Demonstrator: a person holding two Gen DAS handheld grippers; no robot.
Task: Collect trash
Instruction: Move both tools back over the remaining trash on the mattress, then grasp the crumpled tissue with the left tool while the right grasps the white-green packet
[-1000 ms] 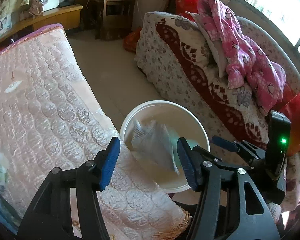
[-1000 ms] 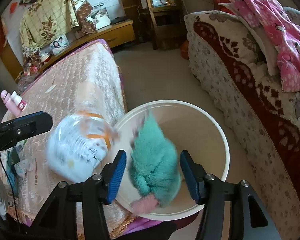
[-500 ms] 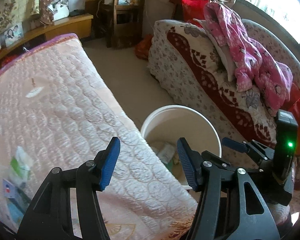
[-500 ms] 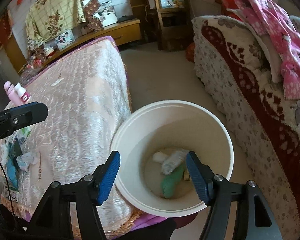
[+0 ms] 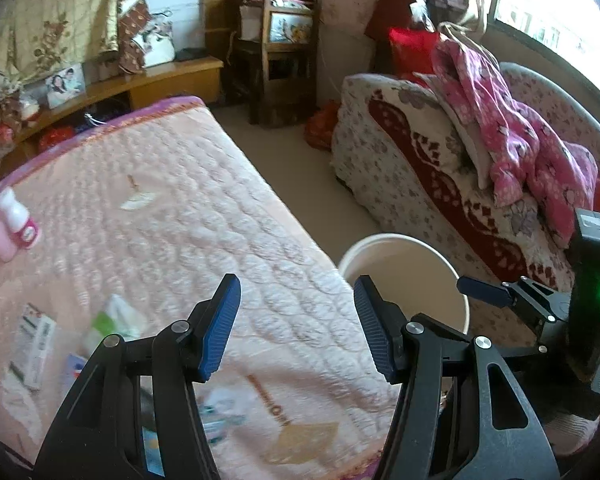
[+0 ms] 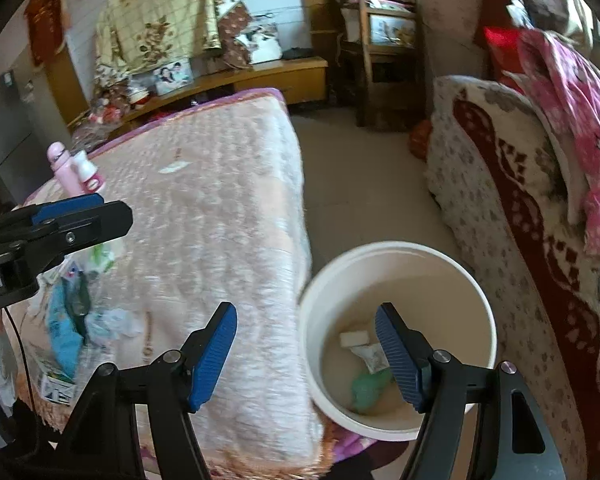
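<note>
Down by the side of the bed stands my white bucket [image 6: 400, 256], on the floor between the pink quilt [image 5: 172, 216] and the flowery sofa [image 5: 416, 176]. At its bottom lie a green crumpled thing [image 6: 366, 390], a small packet [image 6: 374, 356] and a white scrap [image 6: 354, 338]. My right gripper [image 6: 306, 354] hangs over the bucket's edge, its jaws are opening, and nothing is between them. My left gripper [image 5: 296, 320] hangs over the quilt with its jaws apart and holds nothing. More trash waits on the quilt near the bed's corner: a green and white wrapper [image 5: 118, 320], a flat paper box [image 5: 34, 344] and a blue packet [image 6: 64, 336]. Two pink bottles [image 5: 8, 228] stand farther along the quilt's edge.
</note>
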